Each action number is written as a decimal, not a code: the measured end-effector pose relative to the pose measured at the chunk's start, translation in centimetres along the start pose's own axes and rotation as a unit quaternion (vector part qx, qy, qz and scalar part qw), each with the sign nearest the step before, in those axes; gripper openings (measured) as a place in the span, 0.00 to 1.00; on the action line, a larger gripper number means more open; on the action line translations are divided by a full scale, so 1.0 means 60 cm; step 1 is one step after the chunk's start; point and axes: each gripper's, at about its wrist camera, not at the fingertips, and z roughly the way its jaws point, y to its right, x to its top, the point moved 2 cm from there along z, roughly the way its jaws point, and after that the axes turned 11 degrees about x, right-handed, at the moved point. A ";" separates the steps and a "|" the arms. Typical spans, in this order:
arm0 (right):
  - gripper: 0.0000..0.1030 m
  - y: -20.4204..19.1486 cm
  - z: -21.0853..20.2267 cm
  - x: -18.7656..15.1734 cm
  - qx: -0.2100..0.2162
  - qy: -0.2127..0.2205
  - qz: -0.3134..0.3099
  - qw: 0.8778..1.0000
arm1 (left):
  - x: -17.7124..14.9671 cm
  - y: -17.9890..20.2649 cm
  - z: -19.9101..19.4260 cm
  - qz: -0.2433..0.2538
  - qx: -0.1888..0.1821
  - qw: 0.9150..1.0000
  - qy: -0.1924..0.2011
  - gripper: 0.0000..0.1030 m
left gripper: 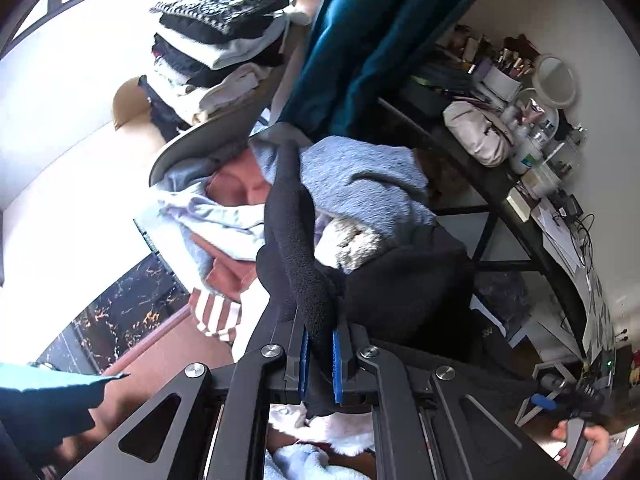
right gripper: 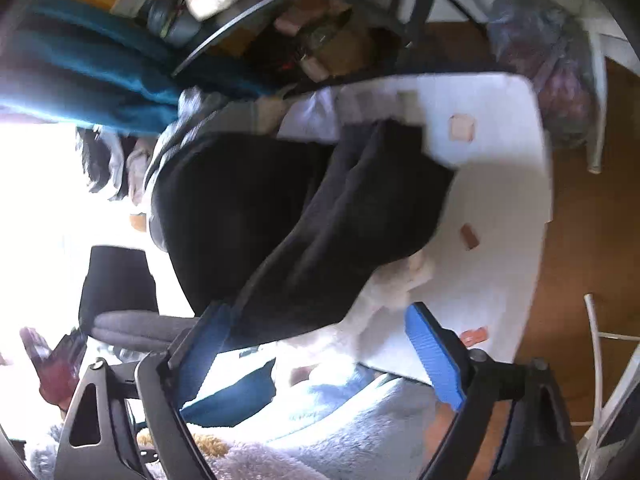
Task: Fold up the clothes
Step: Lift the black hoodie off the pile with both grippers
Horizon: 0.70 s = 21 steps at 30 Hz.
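Left wrist view: the left tongs (left gripper: 320, 364) are pinching a black fleece garment (left gripper: 400, 280) between their blue pads, the cloth's edge running straight out ahead from the pinch as a thick rolled band. The rest of the garment sags away to the right of the band, over a heap of unfolded clothes (left gripper: 248, 208) in pale blue, pink and stripes. A stack of folded clothes (left gripper: 216, 28) sits farther off, up and to the left. At the lower right edge a hand (left gripper: 580, 446) grips the handle of the other tool.

Right wrist view: the picture is motion-blurred. The right tongs (right gripper: 316, 344) stand spread wide, holding nothing. The same black garment hangs in front of them, partly over a white tabletop (right gripper: 500, 200). Its lower edge comes down close to the left blue pad and may brush it; I cannot tell for sure. Its long axis runs slantwise, from that pad up toward the far right corner of the cloth.

Judged from this, the left tongs already have one edge, and the free part of the cloth lies just ahead of the open right tongs, slightly toward their left finger. Those are the nearer ones to take a second hold.
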 end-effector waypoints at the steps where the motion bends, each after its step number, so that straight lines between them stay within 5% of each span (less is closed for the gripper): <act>1: 0.97 0.003 -0.009 0.007 -0.004 0.007 0.003 1.000 | -0.001 -0.002 0.001 0.000 0.000 1.000 -0.002 0.07; 7: 1.00 0.032 0.072 0.127 -0.066 0.005 0.019 0.998 | -0.008 0.003 -0.005 0.026 0.010 1.000 -0.003 0.07; 12: 1.00 0.046 0.186 0.201 -0.125 -0.071 0.000 0.990 | -0.016 -0.005 -0.014 0.029 0.017 0.999 -0.005 0.07; 19: 0.99 0.098 0.292 0.187 -0.212 -0.208 0.021 0.955 | -0.023 -0.022 -0.016 0.015 0.032 0.999 -0.009 0.07; 21: 0.96 0.109 0.292 0.177 -0.195 -0.205 0.036 0.958 | -0.022 -0.025 -0.015 0.011 0.035 0.999 -0.009 0.07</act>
